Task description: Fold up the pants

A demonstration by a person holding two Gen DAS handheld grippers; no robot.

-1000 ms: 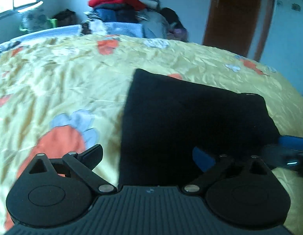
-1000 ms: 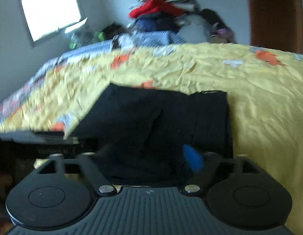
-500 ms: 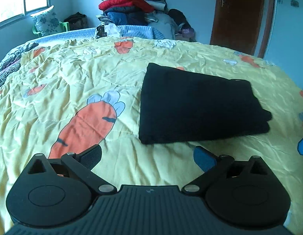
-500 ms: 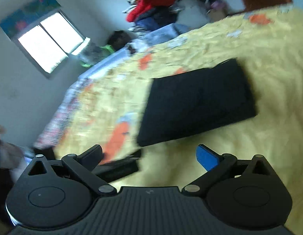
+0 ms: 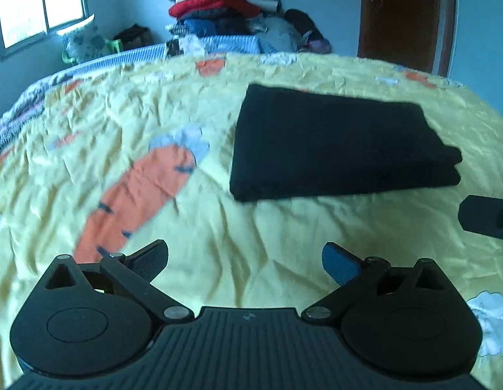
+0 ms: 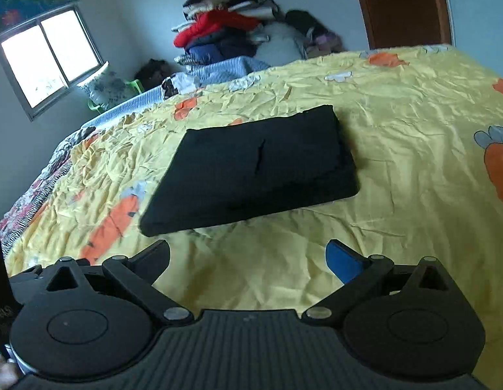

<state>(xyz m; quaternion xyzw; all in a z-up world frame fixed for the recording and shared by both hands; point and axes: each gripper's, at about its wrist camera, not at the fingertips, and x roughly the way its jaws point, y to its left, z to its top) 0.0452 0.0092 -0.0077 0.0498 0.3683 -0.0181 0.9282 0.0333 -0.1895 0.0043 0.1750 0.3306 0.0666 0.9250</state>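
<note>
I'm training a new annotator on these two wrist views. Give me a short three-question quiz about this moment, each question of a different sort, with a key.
1. True or false: the black pants lie folded into a flat rectangle on the yellow bedspread.
2. Multiple choice: the left tool is A) shut on the pants, B) open and holding nothing, C) out of view.
3. Fill in: the right tool is open, with nothing but ____ between its fingers.

Key: 1 true; 2 B; 3 bedspread.
</note>
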